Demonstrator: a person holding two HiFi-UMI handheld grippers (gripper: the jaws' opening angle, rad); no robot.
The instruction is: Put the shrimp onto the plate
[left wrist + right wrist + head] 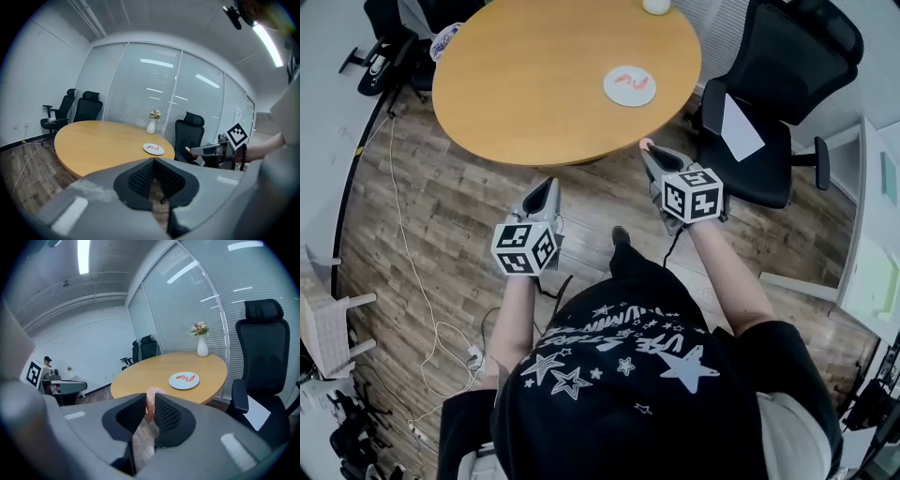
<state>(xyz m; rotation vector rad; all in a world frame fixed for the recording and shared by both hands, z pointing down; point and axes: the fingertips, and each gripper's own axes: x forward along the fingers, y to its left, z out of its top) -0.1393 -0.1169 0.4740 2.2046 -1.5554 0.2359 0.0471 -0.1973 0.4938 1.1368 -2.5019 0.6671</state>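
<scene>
A white plate point(630, 85) with two red shrimp lies on the round wooden table point(525, 75); it also shows as the plate point(183, 380) and the plate point(153, 149). My right gripper point(648, 147) hangs just off the table's near edge, shut on a pink shrimp point(150, 400) that sticks out from between the jaws. My left gripper point(548, 185) is held lower over the floor, short of the table, shut with nothing in it.
A black office chair point(778, 103) with a white sheet on its seat stands right of the table. A white vase point(202, 348) with flowers sits at the table's far side. More chairs point(389, 42) stand at the far left. Cables point(441, 328) trail over the wooden floor.
</scene>
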